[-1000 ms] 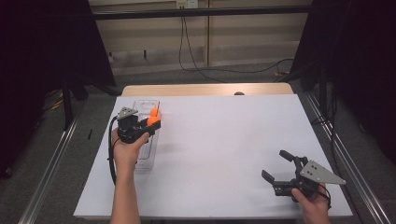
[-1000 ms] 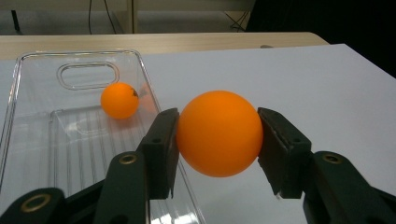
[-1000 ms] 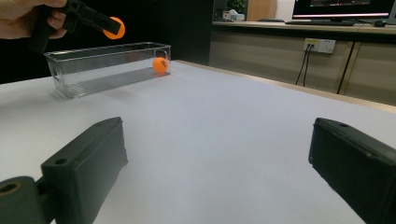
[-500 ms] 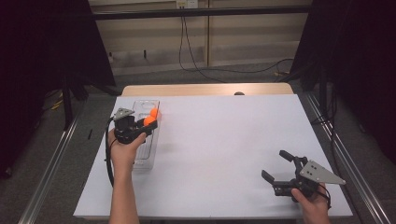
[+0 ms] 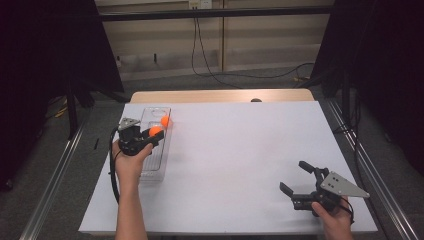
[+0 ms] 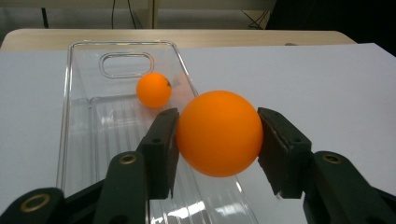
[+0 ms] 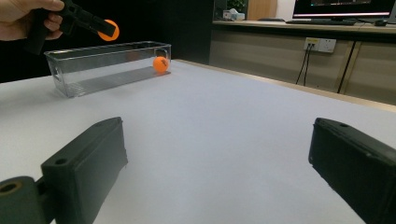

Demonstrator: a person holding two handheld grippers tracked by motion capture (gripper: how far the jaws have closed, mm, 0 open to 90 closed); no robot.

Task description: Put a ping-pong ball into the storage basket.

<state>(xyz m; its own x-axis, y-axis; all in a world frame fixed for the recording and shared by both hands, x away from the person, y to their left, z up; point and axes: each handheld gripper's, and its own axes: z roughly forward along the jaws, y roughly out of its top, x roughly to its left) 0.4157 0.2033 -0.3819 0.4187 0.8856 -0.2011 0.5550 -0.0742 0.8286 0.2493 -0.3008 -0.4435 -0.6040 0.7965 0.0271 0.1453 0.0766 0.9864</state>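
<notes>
My left gripper (image 5: pixel 152 136) (image 6: pixel 218 140) is shut on an orange ball (image 5: pixel 155 131) (image 6: pixel 219 133) and holds it above a clear plastic bin (image 5: pixel 152 167) (image 6: pixel 74 93) at the table's left. The held ball (image 7: pixel 111 30) hangs over the bin's rim (image 7: pixel 84 50) in the right gripper view. A second orange ball (image 5: pixel 165 120) (image 6: pixel 153 89) (image 7: pixel 160 64) lies inside the bin near its far end. At the table's front right, my right gripper (image 5: pixel 297 179) (image 7: pixel 219 163) stands open near the white surface, nothing between its jaws.
A white sheet (image 5: pixel 240 150) covers the table, with a strip of bare wood (image 5: pixel 220 95) at the far edge. Metal rails (image 5: pixel 55 175) run along both sides. Cables (image 5: pixel 210 70) lie on the floor beyond the table.
The left gripper has shifted slightly leftward with its ball, staying over the bin. The second ball now shows apart from it. The right gripper has not moved.
</notes>
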